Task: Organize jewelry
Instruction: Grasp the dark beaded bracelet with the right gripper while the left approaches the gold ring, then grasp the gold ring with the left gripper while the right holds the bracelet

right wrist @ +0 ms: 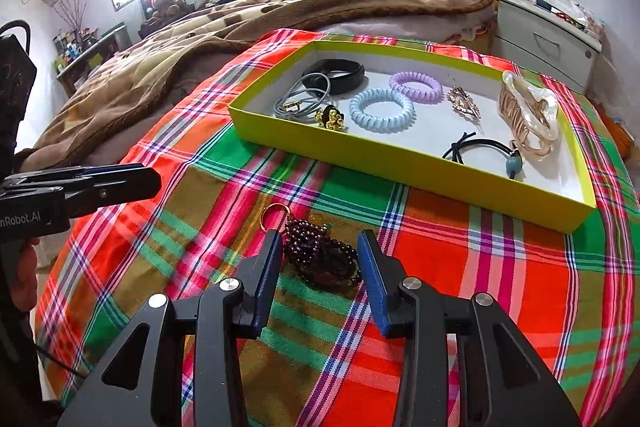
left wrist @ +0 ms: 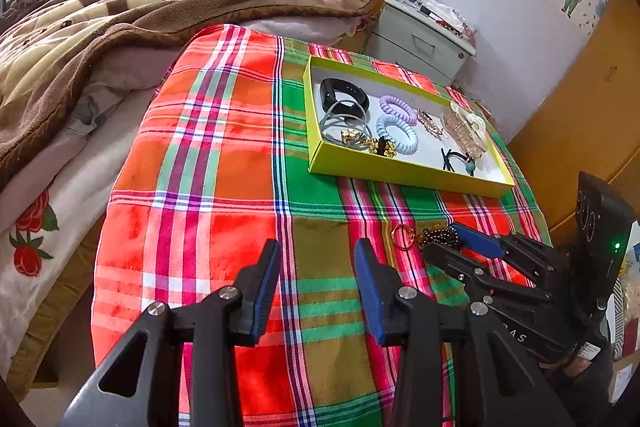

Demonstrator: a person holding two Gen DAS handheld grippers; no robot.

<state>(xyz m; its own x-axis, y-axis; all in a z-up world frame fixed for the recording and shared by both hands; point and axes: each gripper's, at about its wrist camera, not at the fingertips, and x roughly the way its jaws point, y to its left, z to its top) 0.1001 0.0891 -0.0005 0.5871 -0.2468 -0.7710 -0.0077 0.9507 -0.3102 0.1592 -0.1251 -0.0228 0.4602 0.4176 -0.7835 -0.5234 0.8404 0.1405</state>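
Observation:
A dark beaded bracelet (right wrist: 320, 259) with a gold ring (right wrist: 274, 215) lies on the plaid cloth, between the fingers of my open right gripper (right wrist: 320, 267), which straddles it without closing. In the left wrist view the bracelet (left wrist: 438, 235) and ring (left wrist: 403, 237) lie at the tip of the right gripper (left wrist: 452, 239). My left gripper (left wrist: 316, 275) is open and empty above the cloth, left of the bracelet. A yellow-green box (right wrist: 400, 163) holds hair ties, coil bands, a black band, a brooch and a claw clip.
The plaid cloth (left wrist: 224, 187) covers a small table beside a bed with a brown blanket (left wrist: 120, 11). A grey nightstand (left wrist: 424, 39) stands behind the box. The left gripper shows at the left edge of the right wrist view (right wrist: 80, 187).

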